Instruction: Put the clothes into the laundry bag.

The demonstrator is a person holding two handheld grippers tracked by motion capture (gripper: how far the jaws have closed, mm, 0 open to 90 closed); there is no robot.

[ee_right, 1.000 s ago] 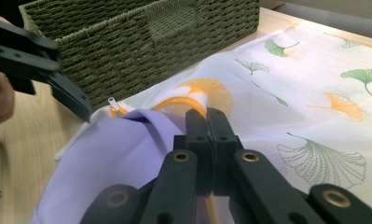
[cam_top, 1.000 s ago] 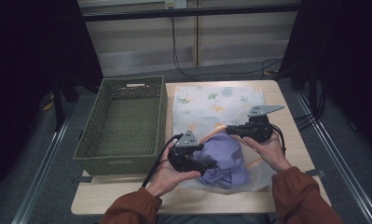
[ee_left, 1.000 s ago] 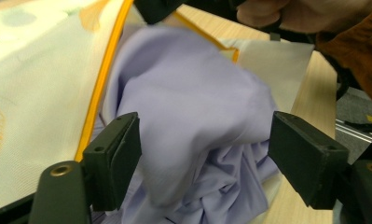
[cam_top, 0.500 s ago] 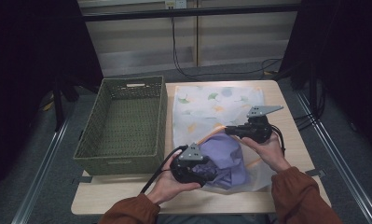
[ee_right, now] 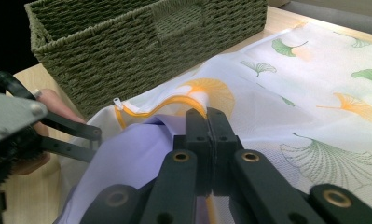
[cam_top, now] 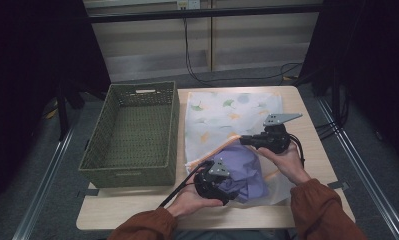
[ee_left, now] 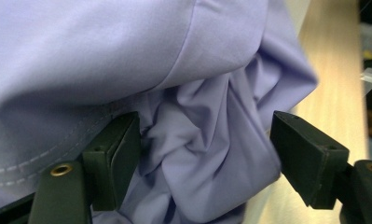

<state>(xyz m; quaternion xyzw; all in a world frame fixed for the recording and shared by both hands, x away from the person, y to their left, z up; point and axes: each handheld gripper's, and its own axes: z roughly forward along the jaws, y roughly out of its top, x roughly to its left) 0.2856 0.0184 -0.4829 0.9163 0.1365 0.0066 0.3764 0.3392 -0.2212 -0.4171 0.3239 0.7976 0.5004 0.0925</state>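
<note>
A lavender garment [cam_top: 248, 169] lies bunched at the mouth of a white mesh bag [cam_top: 227, 111] printed with ginkgo leaves. My right gripper [cam_top: 243, 141] is shut on the bag's orange zip edge [ee_right: 161, 104] and holds it up over the cloth. My left gripper [cam_top: 226, 192] is low at the garment's near side. In the left gripper view its jaws [ee_left: 204, 149] stand wide apart with a wad of lavender cloth [ee_left: 127, 46] between them. They have just been opening after a brief squeeze. The right gripper view shows the shut jaws [ee_right: 207, 116] above the garment [ee_right: 127, 163].
A green woven basket [cam_top: 122, 174] stands on the left of the wooden table [cam_top: 307, 102], close beside the bag. The right gripper view has the basket [ee_right: 127, 37] just behind the bag, with the left gripper [ee_right: 16, 130] and a hand at the left.
My left gripper has sunk and slid right along the garment's near edge. The right gripper and the bag edge have stayed put.
</note>
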